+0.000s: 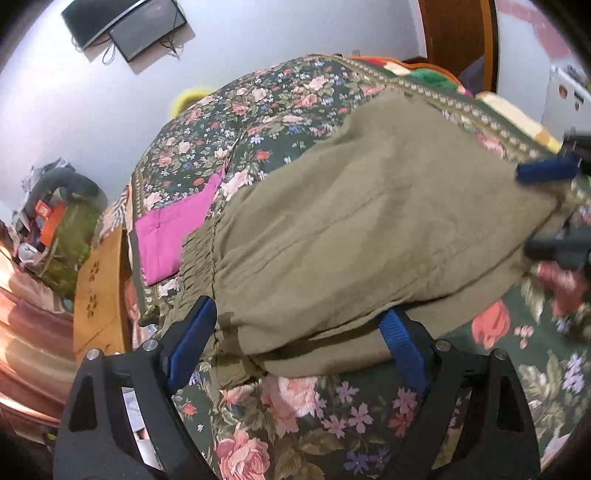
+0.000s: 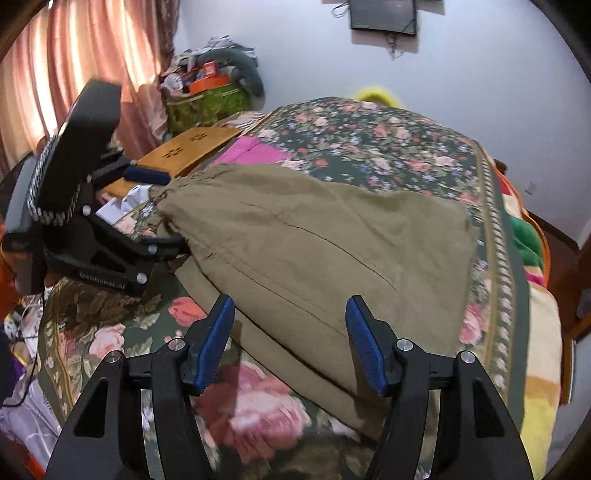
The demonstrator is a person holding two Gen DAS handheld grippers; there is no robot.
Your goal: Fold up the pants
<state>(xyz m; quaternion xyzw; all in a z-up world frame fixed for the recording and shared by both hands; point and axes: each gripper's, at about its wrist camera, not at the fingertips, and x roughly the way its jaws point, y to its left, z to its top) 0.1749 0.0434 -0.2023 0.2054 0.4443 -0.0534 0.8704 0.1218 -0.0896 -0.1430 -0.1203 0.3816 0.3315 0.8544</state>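
The pants (image 1: 369,229) are showing plain olive-khaki. The bedspread (image 1: 280,96) is wearing pink and red roses on dark green. A cloth (image 1: 173,229) is glowing magenta; the curtains (image 2: 74,55) are showing salmon pink.

Olive pants (image 1: 362,229) folded on floral bedspread (image 1: 280,107), left hand-held gripper (image 1: 299,325) spread wide

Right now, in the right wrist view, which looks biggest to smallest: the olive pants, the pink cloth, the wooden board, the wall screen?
1. Olive pants, by far the largest.
2. Wooden board.
3 and 4. Pink cloth and wall screen look alike; the cloth is partly hidden, the screen is cropped and farther off, so I won't rank them.
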